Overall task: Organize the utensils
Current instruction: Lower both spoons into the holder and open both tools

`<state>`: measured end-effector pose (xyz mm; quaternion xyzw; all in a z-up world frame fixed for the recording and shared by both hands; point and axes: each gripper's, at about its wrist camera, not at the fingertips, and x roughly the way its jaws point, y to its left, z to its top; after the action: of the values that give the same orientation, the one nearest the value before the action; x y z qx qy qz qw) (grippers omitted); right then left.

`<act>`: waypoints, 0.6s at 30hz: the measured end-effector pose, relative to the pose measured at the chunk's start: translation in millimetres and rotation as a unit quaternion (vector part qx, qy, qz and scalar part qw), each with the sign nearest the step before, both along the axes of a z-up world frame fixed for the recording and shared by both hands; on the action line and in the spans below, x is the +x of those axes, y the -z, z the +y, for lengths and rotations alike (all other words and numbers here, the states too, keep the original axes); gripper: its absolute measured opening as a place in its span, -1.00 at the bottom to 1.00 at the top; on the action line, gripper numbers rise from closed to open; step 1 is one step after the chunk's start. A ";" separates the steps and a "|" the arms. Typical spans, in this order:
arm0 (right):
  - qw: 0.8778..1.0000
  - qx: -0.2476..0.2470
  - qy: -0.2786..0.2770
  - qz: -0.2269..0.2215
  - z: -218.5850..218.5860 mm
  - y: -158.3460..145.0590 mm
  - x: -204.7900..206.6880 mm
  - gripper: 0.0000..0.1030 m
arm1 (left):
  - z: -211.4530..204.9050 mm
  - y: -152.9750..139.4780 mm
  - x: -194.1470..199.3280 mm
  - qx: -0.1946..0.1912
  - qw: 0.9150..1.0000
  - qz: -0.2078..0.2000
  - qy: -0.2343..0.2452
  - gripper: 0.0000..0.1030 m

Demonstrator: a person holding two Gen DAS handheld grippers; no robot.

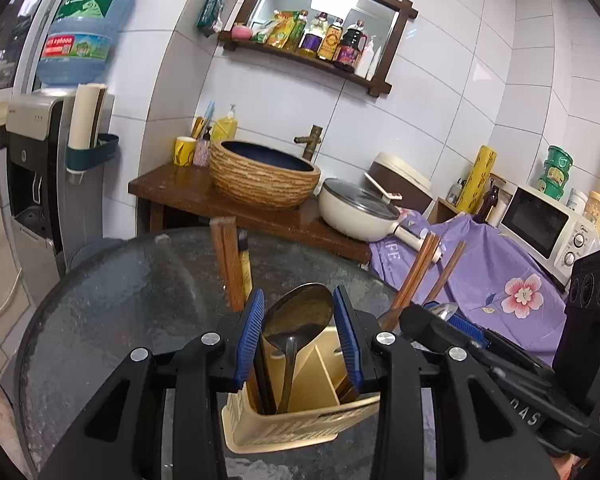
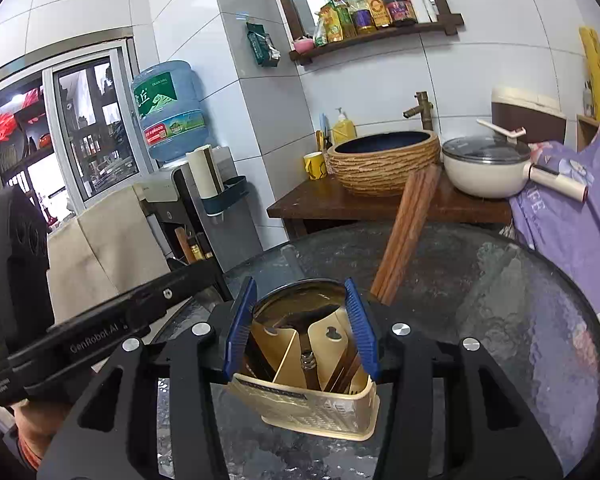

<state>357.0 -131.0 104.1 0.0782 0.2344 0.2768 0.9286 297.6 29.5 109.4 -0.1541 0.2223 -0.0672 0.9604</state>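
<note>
Beige utensil holder (image 1: 300, 420) stands on the glass counter (image 1: 112, 320), a spoon (image 1: 296, 316) upright inside. Left hand-held gripper (image 1: 300, 336) and right hand-held gripper (image 2: 302, 328) each straddle it, jaws spread, gripping nothing. Risk: a nudge could tip the light holder.

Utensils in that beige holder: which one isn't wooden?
The metal spoon. It stands handle-down with its shiny bowl on top, while the others in the beige holder are brown wooden chopsticks.
</note>
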 end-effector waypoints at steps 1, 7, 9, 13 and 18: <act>1.000 0.001 0.001 0.001 0.4 1.7 -0.1 -0.10 | 0.0 3.8 0.1 0.001 1.000 0.004 0.002 -0.31; 1.000 -0.004 0.006 -0.018 0.5 9.6 -10.1 -0.10 | -2.3 24.7 -1.3 0.007 1.000 0.022 0.011 -0.31; 1.000 -0.005 0.003 -0.024 0.1 11.9 -14.0 -0.10 | -1.6 30.6 -1.7 0.004 1.000 0.028 0.011 -0.31; 1.000 -0.011 0.010 -0.025 -2.2 16.9 -15.3 -0.10 | -5.4 33.4 -5.9 0.012 1.000 0.021 0.017 -0.30; 1.000 -0.016 0.014 -0.017 -6.5 23.2 -11.8 -0.10 | -7.4 31.5 -12.6 0.007 1.000 0.014 0.021 -0.10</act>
<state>345.2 -137.5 80.9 0.0618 0.2216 0.2609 0.9376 284.9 22.0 77.9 -0.1432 0.2390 -0.0839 0.9567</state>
